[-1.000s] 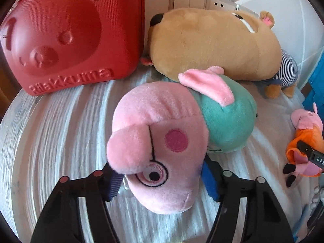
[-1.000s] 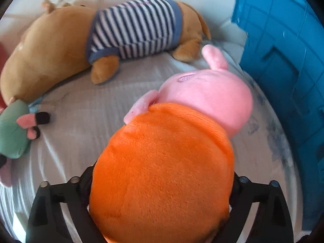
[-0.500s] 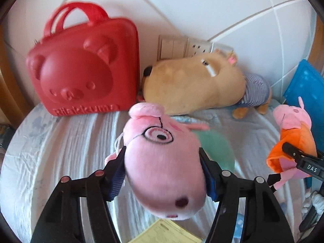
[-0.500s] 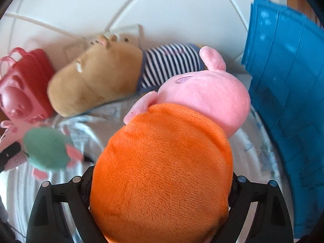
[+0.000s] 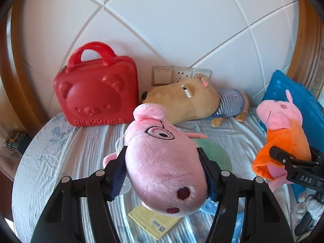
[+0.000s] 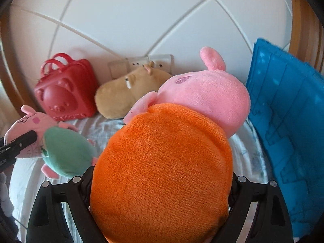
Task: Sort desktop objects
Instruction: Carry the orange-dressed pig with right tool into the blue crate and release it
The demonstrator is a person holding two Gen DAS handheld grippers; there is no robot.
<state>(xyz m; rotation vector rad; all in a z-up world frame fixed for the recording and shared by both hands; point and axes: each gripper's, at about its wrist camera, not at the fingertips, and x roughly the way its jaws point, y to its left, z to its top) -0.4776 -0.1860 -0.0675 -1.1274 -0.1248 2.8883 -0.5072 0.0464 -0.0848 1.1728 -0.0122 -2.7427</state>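
My left gripper point(image 5: 163, 172) is clamped on the head of the green-bodied pig plush point(image 5: 164, 170), its two blue-padded fingers point(image 5: 118, 174) pressing into the pink head from either side, snout toward the camera and the green body hanging behind. The plush is held up off the quilted bedspread point(image 5: 60, 158), above a yellow paper tag point(image 5: 154, 222) that lies on the cover below. My right gripper point(image 6: 162, 184) is closed around the orange-dressed pig plush point(image 6: 162, 162), gripping the orange body low down so that its pink head points away from me toward the wall; this one too is raised clear of the bedspread. In the left wrist view the orange-dressed pig sits off to the right, near a blue plastic crate point(image 5: 291, 93), with the black fingers of the other gripper across its lower body. Against the white padded wall point(image 5: 172, 20) at the back stands a red bear-face case point(image 5: 97, 97), upright with its handle on top, and just beside it lies a brown plush point(image 5: 182, 103) in a striped shirt, on its side in front of a row of wall switches point(image 5: 180, 75). From the right wrist view the green-bodied pig appears at the left edge, well apart from the crate on the right.
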